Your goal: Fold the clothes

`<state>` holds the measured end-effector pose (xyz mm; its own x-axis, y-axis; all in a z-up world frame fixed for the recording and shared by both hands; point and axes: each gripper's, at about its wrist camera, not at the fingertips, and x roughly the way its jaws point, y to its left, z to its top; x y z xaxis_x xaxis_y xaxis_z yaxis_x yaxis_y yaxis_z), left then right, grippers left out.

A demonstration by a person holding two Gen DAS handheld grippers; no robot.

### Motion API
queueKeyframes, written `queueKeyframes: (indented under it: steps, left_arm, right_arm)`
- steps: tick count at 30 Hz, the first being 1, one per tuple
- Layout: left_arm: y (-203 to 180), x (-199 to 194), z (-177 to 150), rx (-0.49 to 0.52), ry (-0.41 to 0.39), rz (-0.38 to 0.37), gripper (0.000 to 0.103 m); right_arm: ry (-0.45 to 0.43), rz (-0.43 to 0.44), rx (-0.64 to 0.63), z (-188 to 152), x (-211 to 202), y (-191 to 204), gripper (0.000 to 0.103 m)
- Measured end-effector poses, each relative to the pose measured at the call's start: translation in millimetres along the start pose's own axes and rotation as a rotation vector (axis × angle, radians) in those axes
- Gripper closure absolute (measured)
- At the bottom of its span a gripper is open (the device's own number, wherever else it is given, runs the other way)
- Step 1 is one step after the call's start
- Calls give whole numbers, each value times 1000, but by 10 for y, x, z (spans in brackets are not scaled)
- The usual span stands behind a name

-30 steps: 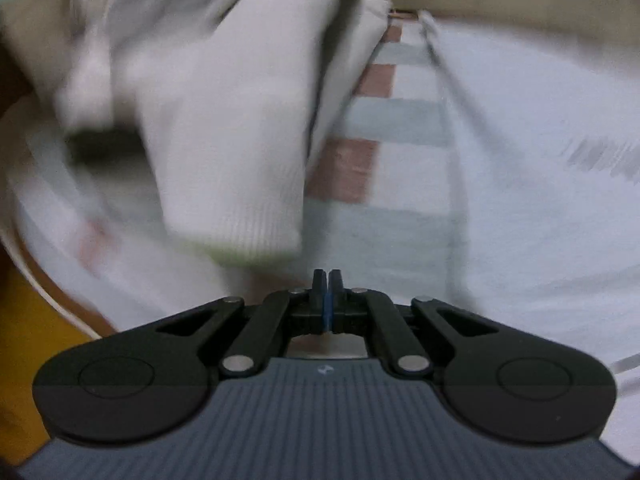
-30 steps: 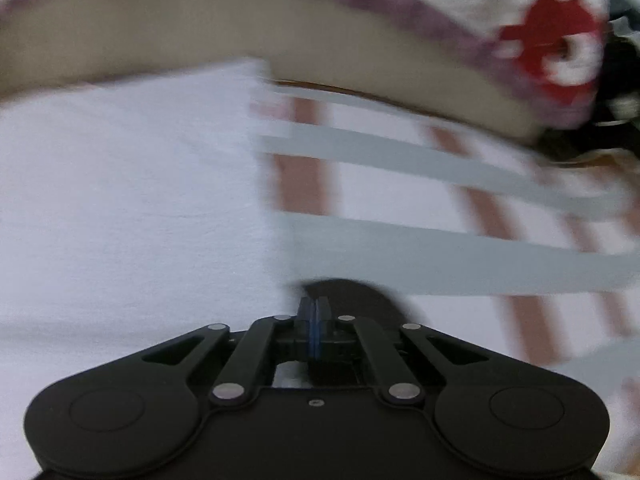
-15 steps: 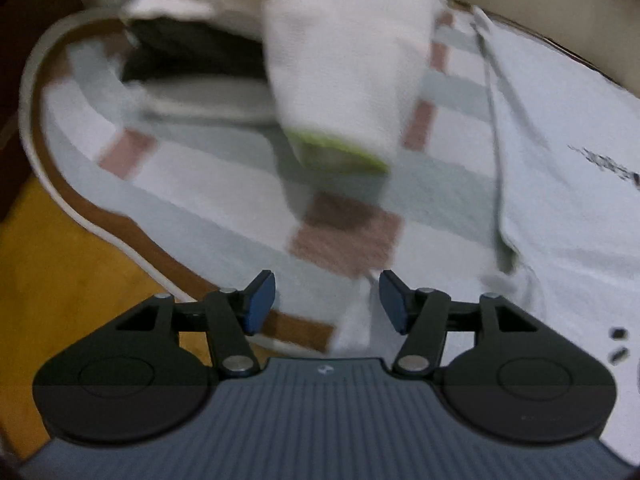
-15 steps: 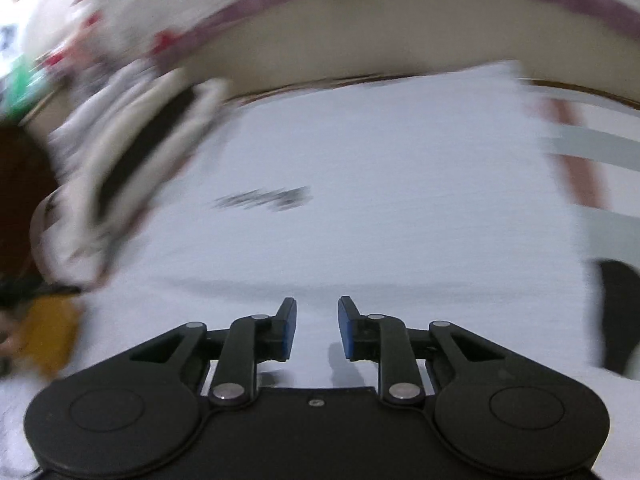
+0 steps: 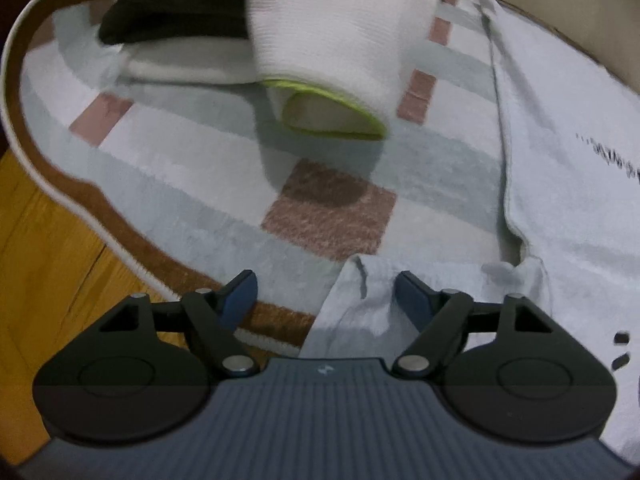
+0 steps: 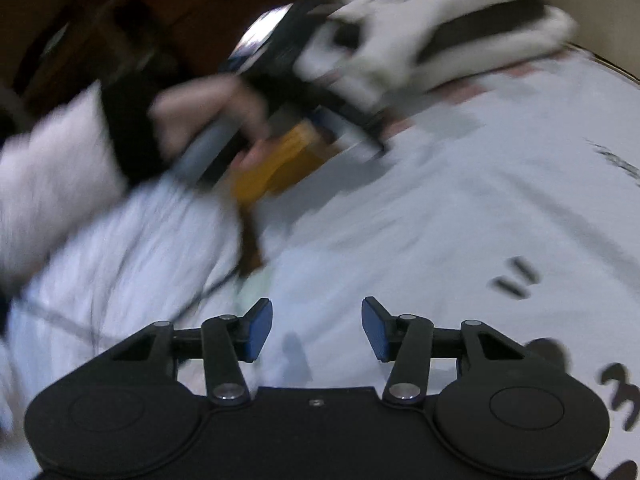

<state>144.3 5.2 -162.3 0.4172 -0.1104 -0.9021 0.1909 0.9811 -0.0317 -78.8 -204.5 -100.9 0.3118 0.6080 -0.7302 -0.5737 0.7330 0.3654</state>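
A pale blue-white T-shirt with dark print lies flat on a checked rug. My left gripper hangs just over the shirt's near left corner. Its jaws are opening, and a loose fold of the shirt lies between the pads without being pressed. My right gripper hovers over the middle of the same T-shirt. Its jaws are opening too, with nothing between them. The right wrist view is blurred and shows a hand holding the left gripper.
A pile of folded white and black clothes sits at the rug's far left. A white knit cuff with a yellow-green rim hangs above the rug. Wooden floor borders the rug's edge. A white fluffy sleeve fills the left of the right wrist view.
Both grippers went from shut to open. The right gripper swept left from the rug's bare checks across the shirt. The left dropped a little toward the shirt's corner.
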Motion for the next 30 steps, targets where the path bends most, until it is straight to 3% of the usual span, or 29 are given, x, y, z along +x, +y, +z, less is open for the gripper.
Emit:
queueKeyframes:
  steps: [1,4,5,7,11,13,14,17,19,21,24,25,27,28,29,30]
  left_arm:
    - [-23,-20,-11,15,-7,-11,45]
    - [-113,-77,-41,69,-26,-51,93]
    - [-161,-89,-39,96,-35,-46,100]
    - [-241,-138,-44,145,-75,-2,102]
    - [-73,-452,0,96,-249,196,103]
    - [42,-523,3,54,-286,335,103]
    - [113,-532,12,28,-288,354,103]
    - [300,-412,43,-74,-189,182,103]
    - [338,-325,28,-104,-118,117,101]
    - [262,-314,33,-68,-114,139,100]
    - [145,-385,43,-15,-141,118,99]
    - [120,-416,45,-6,-153,94,95]
    - [46,-480,45,15,-187,49,71]
    - [-26,-509,43,39,-211,43,50]
    - [-98,-537,41,63,-235,37,43]
    - [-171,-566,39,86,-258,31,43]
  right_arm:
    - [24,-5,-38,-28,60,81,48]
    - [68,-37,-112,-151,177,218,45]
    - [74,-51,-119,-198,189,229,45]
    - [71,-79,-124,-240,241,262,43]
    - [43,-97,-112,-330,215,237,44]
    - [22,-111,-138,-366,209,260,45]
    - [19,-117,-137,-384,197,255,46]
    - [7,-107,-113,-434,173,200,54]
    - [24,-134,-142,-454,213,210,91]
    - [18,-153,-178,-452,220,254,92]
    - [-77,-130,-121,-333,21,206,95]
    - [-119,-114,-77,-310,-89,152,95]
    - [-188,-112,-2,-224,-279,-12,95]
    - [-217,-121,33,-183,-375,-104,95]
    - [-238,-140,59,-147,-449,-197,95]
    - [-253,-169,82,-125,-522,-308,95]
